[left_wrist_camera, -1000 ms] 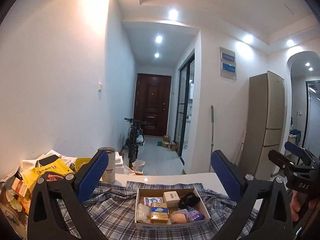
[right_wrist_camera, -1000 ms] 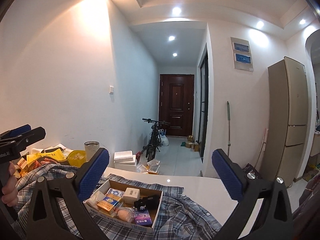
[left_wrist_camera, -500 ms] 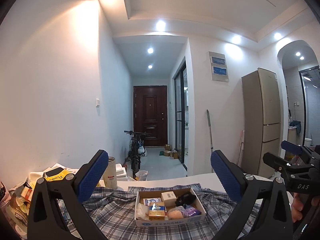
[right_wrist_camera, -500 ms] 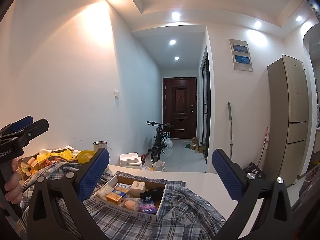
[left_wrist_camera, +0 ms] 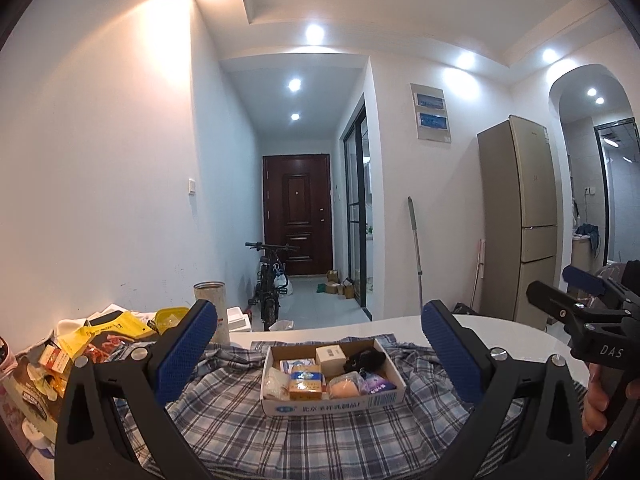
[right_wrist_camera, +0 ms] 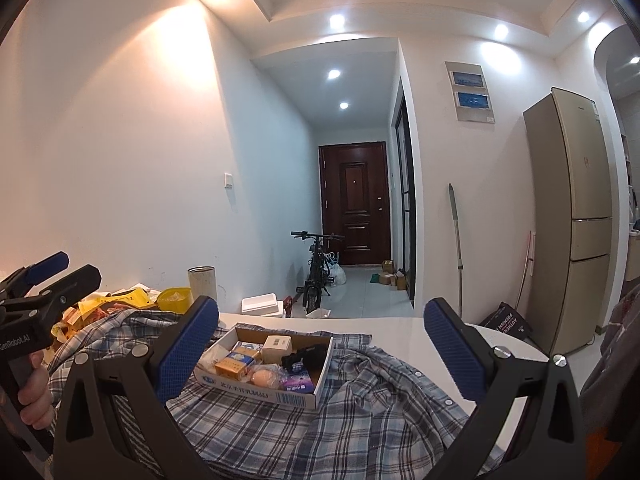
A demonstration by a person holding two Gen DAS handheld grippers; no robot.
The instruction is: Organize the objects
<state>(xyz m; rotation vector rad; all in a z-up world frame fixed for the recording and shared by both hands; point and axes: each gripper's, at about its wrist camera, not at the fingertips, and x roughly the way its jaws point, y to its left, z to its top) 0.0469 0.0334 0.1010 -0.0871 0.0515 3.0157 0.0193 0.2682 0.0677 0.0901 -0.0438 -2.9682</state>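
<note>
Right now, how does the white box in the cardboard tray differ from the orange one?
The white box is plain, cube-like and sits at the back of the cardboard tray; the orange box is flatter, blue-labelled and nearer the front. Both lie untouched inside.

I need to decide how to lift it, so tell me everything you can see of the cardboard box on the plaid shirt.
The cardboard box is a shallow open tray with no lid, brown inside, its outer wall white with blue print. It sits flat and upright on the plaid shirt spread over the white table. Inside, packed close, lie small cartons, a yellow packet, a white box, a black item, a peach-coloured round thing and a purple packet. Neither gripper touches it; both are open, apart from it.
</note>
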